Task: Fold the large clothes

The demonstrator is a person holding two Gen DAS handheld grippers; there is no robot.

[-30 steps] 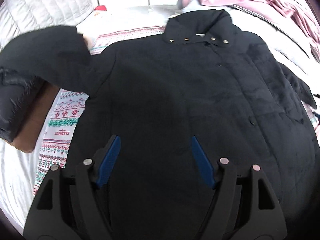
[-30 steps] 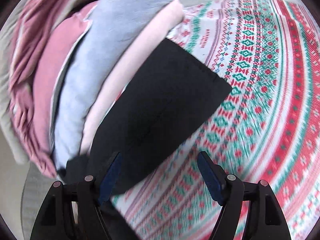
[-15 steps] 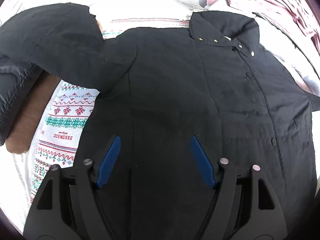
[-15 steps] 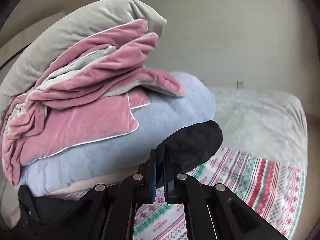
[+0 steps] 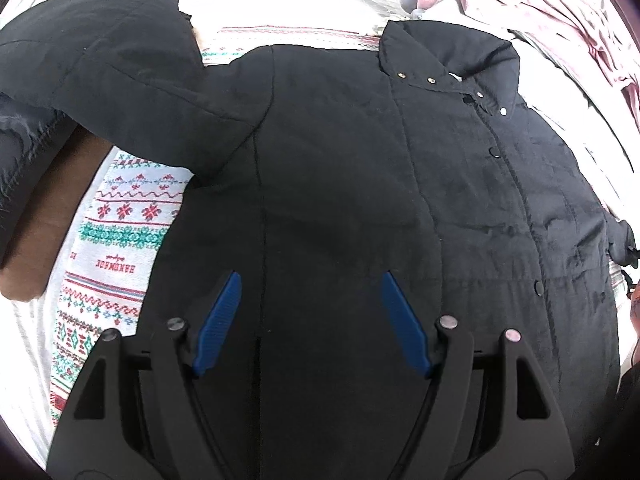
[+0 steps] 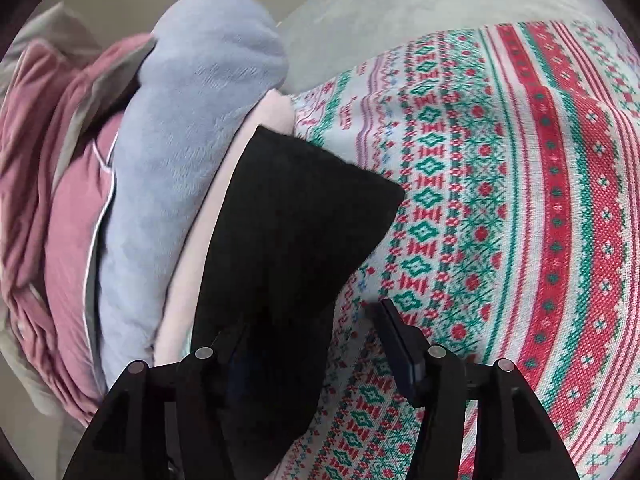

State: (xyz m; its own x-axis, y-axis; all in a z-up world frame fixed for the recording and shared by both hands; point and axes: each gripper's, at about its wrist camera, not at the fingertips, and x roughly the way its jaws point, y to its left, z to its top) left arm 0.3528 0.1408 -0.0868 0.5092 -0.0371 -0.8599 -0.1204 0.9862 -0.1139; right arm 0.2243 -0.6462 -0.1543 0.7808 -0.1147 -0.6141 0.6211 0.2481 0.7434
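Observation:
A large black padded coat (image 5: 360,184) lies front-up on a patterned blanket (image 5: 120,232), collar (image 5: 448,60) at the far side, snap buttons down its right half. Its left sleeve (image 5: 120,80) stretches up to the far left. My left gripper (image 5: 310,312) is open and empty, hovering over the coat's lower body. In the right wrist view the coat's other sleeve end (image 6: 296,224) lies on the blanket (image 6: 500,200) against a pile of bedding. My right gripper (image 6: 316,336) is open, jaws wide, with the sleeve cloth lying loose across its left finger.
A stack of folded bedding, blue-grey (image 6: 180,160) and pink (image 6: 52,184), sits left of the sleeve. Pink cloth (image 5: 560,12) lies at the far right behind the collar. A dark quilted item (image 5: 20,152) and a brown surface (image 5: 48,216) are at the left.
My right gripper, shut on the sleeve end and lifted half a second ago, has come down and opened; the sleeve lies on the blanket. The left gripper's view shifted left over the coat.

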